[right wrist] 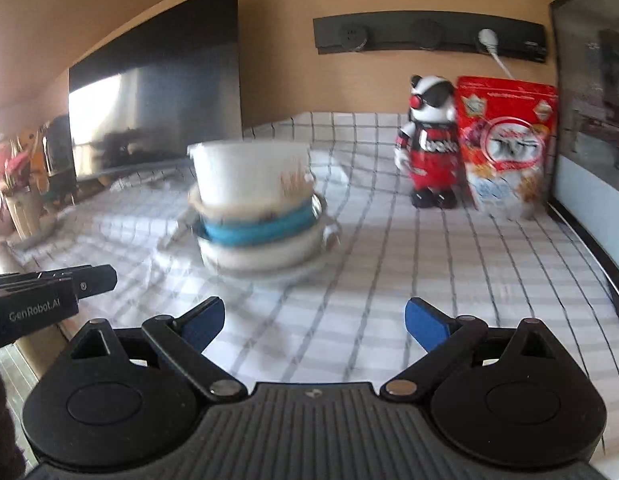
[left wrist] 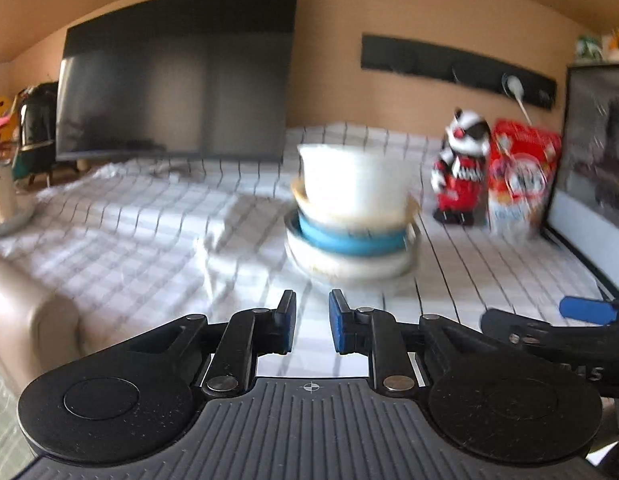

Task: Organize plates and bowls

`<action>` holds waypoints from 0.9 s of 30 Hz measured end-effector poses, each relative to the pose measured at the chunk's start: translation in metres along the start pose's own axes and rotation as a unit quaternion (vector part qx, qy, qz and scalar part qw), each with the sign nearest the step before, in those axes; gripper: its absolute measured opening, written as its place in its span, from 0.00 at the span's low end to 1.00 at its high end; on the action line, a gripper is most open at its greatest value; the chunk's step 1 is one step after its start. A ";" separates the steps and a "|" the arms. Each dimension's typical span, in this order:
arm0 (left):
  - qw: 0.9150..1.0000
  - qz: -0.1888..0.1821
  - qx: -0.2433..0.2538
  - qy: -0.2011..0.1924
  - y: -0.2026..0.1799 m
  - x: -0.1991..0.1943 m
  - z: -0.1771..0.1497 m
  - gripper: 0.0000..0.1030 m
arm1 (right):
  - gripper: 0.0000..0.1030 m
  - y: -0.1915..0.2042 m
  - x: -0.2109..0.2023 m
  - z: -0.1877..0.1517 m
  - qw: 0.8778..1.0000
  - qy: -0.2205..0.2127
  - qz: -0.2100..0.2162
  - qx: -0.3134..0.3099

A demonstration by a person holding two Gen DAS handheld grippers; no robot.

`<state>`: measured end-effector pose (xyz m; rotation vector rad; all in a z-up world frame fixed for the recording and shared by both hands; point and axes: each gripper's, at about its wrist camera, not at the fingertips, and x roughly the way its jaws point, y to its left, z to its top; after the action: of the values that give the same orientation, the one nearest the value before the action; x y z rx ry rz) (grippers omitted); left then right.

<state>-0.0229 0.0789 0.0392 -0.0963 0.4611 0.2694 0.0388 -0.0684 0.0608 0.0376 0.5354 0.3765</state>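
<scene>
Item 1: stack of bowls, on the table, which has a white checked cloth w/ dark grid lines. Top to bottom: tall white bowl; cream-rimmed bowl beneath; blue bowl; wide white bowl w/ pale rim at base. All nested, upright. Blurred in both views. Same stack in right wrist view, left of centre.

Item 2: left gripper. Jaws nearly together, narrow gap only, nothing between the blue pads. Sits short of the stack, not touching it. Its black body also shows at left edge of right wrist view, lettering "GenRobot.AI".

Item 3: right gripper. Jaws spread wide, empty, only cloth showing between fingers. Short of the stack, apart from it. A blue-padded tip shows at right edge of left wrist view.

Item 4: toy figure, black/white/red, upright, at back right of table near wall.

Item 5: red snack bag, upright, just beside the toy figure on its right.

Item 6: large dark screen, against tan wall, back left.

Item 7: black socket strip on wall, white plug w/ cable in it.

Item 8: dark framed panel, far right edge.

Item 9: vase w/ plant, far left, blurred.
</scene>
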 end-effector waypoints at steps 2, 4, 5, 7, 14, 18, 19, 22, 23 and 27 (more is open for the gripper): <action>1.000 0.004 0.008 0.008 -0.008 -0.009 -0.017 0.21 | 0.94 0.003 -0.008 -0.017 1.000 0.003 -0.009 -0.009; 1.000 0.009 0.027 0.002 -0.017 -0.018 -0.034 0.21 | 0.94 0.005 -0.014 -0.033 1.000 0.010 -0.019 -0.012; 0.999 0.009 0.033 0.003 -0.018 -0.021 -0.039 0.21 | 0.94 0.006 -0.015 -0.040 0.999 0.015 -0.028 -0.010; 0.999 0.000 0.036 0.011 -0.020 -0.023 -0.047 0.21 | 0.94 0.007 -0.017 -0.051 0.999 0.020 -0.043 -0.002; 0.999 -0.015 0.039 0.022 -0.014 -0.030 -0.061 0.21 | 0.94 0.012 -0.027 -0.060 0.999 0.008 -0.049 0.010; 0.999 -0.009 0.032 0.028 -0.009 -0.029 -0.063 0.21 | 0.94 0.019 -0.027 -0.062 0.999 0.009 -0.045 0.001; 0.999 -0.009 0.032 0.029 -0.008 -0.030 -0.064 0.21 | 0.94 0.020 -0.027 -0.062 0.999 0.010 -0.044 0.001; 0.999 -0.010 0.030 0.031 -0.007 -0.031 -0.066 0.21 | 0.94 0.023 -0.027 -0.062 0.999 0.011 -0.043 -0.002; 0.999 -0.010 0.029 0.032 -0.007 -0.032 -0.066 0.21 | 0.94 0.024 -0.028 -0.063 0.999 0.011 -0.042 -0.003; 0.999 -0.011 0.027 0.031 -0.007 -0.034 -0.067 0.21 | 0.94 0.026 -0.030 -0.064 0.999 0.011 -0.040 -0.006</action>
<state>-0.0784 0.0537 -0.0047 -0.0566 0.5293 0.2323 -0.0259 -0.0589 0.0239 0.0003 0.5553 0.3031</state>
